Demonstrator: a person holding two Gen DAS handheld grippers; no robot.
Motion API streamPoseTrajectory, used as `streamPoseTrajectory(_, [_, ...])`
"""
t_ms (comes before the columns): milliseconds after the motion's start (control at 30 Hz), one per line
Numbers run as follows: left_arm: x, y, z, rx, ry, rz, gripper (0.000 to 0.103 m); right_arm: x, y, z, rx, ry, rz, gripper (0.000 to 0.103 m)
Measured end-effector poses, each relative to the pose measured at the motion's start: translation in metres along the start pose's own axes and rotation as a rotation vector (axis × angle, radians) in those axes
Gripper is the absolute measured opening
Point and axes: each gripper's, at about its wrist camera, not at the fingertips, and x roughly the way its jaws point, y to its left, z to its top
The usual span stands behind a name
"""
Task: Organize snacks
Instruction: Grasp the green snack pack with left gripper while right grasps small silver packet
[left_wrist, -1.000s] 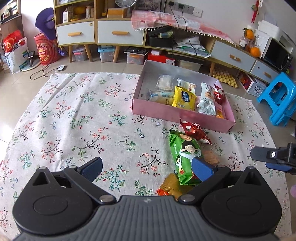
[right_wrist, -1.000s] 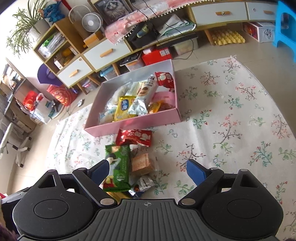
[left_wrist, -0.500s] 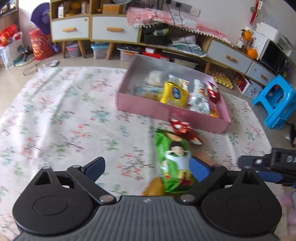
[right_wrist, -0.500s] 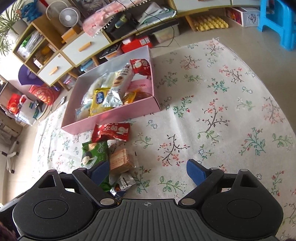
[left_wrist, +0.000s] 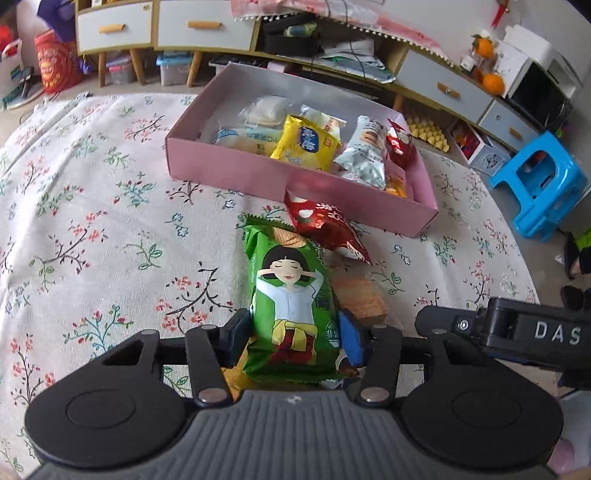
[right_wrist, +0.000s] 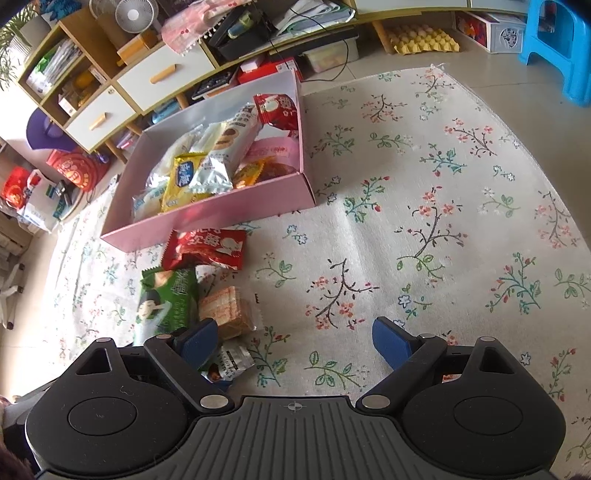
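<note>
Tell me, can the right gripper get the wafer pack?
Probably yes. The right gripper is open and empty, and the wafer pack lies uncovered by its left finger. The left gripper, closing on the green pack next to it, crowds that side.

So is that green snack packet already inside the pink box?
No, the green snack packet lies on the floral cloth in front of the pink box.

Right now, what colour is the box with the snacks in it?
Pink outside, with a pale whitish inside; the box shows best in the left wrist view.
</note>
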Motion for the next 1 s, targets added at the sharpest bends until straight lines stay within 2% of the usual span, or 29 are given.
streamPoseTrajectory(300, [-0.017,0.018,0.006,-0.011,-0.019,0.001,0.046,0.010,0.016,-0.003,-0.011,0.015,0.014,0.092])
streamPoseTrajectory(567, [-0.023,0.041,0.011,0.009,-0.019,0.041,0.045,0.027,0.039,-0.011,-0.042,0.024,0.049,0.092])
streamPoseTrajectory(700, [-0.022,0.058,0.011,0.004,0.005,0.071,0.043,0.035,0.051,-0.017,-0.085,0.028,0.027,0.091])
streamPoseTrajectory(833, [-0.025,0.072,0.010,0.001,0.013,0.064,0.043,0.039,0.064,-0.025,-0.150,0.017,0.004,0.089])
streamPoseTrajectory(1000, [-0.026,0.082,0.009,0.022,0.021,0.051,0.046,0.041,0.078,-0.034,-0.254,-0.013,-0.052,0.075])
